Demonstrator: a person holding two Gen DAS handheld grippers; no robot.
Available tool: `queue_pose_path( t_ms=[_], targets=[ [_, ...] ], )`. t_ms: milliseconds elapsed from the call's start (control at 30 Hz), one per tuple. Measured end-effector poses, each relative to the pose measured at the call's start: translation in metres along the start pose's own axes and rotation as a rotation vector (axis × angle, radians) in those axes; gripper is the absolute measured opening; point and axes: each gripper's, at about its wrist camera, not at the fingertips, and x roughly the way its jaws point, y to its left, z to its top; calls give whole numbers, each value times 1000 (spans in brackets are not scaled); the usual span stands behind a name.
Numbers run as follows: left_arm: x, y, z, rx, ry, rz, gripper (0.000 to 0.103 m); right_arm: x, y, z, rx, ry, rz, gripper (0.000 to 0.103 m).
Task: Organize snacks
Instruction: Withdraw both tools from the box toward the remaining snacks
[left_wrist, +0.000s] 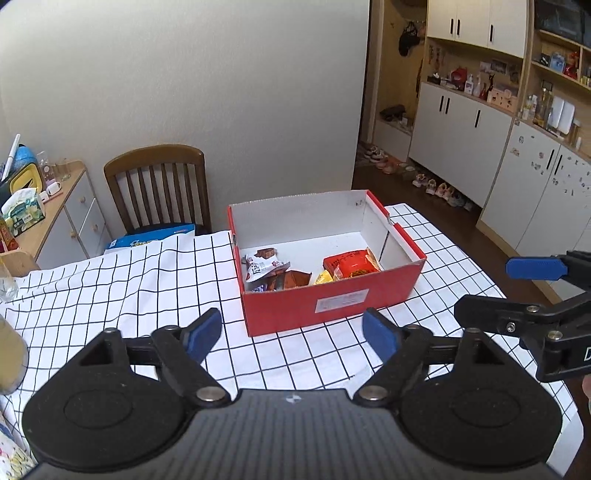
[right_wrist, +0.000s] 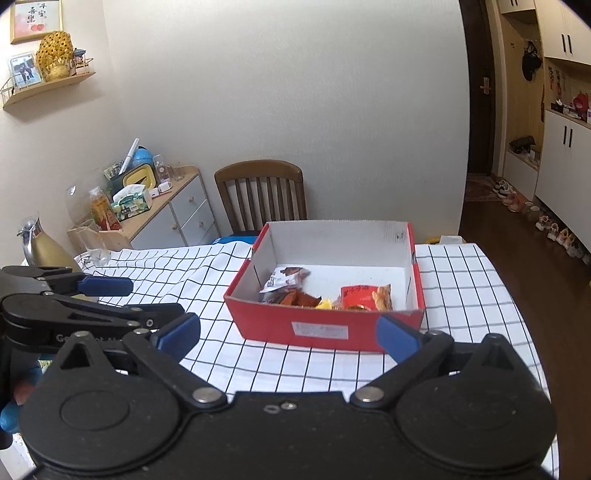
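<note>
Both of our claws hover over the checked tablecloth (left_wrist: 110, 280), the left gripper (left_wrist: 291, 334) and right gripper (right_wrist: 288, 338) each spread wide with nothing between the pads. Ahead we see the red box (left_wrist: 332, 306) standing open on the cloth, holding the snack packets (left_wrist: 306, 267) against its near wall.

Room: plain off-white wall (left_wrist: 221, 92) behind a table under a white black-grid cloth (left_wrist: 110, 288). Wooden slat-back chair (left_wrist: 159, 184) stands against the wall at the table's far edge. Low sideboard with pale drawers (right_wrist: 177, 214) in the left corner, top cluttered. Small wall shelf (right_wrist: 48, 86) above it. Dark wood floor (left_wrist: 436, 210) to the right; white cupboards (left_wrist: 454, 125) with shoes (left_wrist: 439, 188) lined along their base. Light is even, soft.
</note>
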Motion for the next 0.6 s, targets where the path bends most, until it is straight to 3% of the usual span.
queue_pose_path(
  t_ms=[200, 600],
  targets=[
    [-10, 3, -23, -10, 11, -24, 85, -9, 6, -21, 1, -1, -7, 103],
    [3, 19, -75, -69, 96, 14, 85, 1, 8, -72, -1, 81, -16, 103]
  ],
)
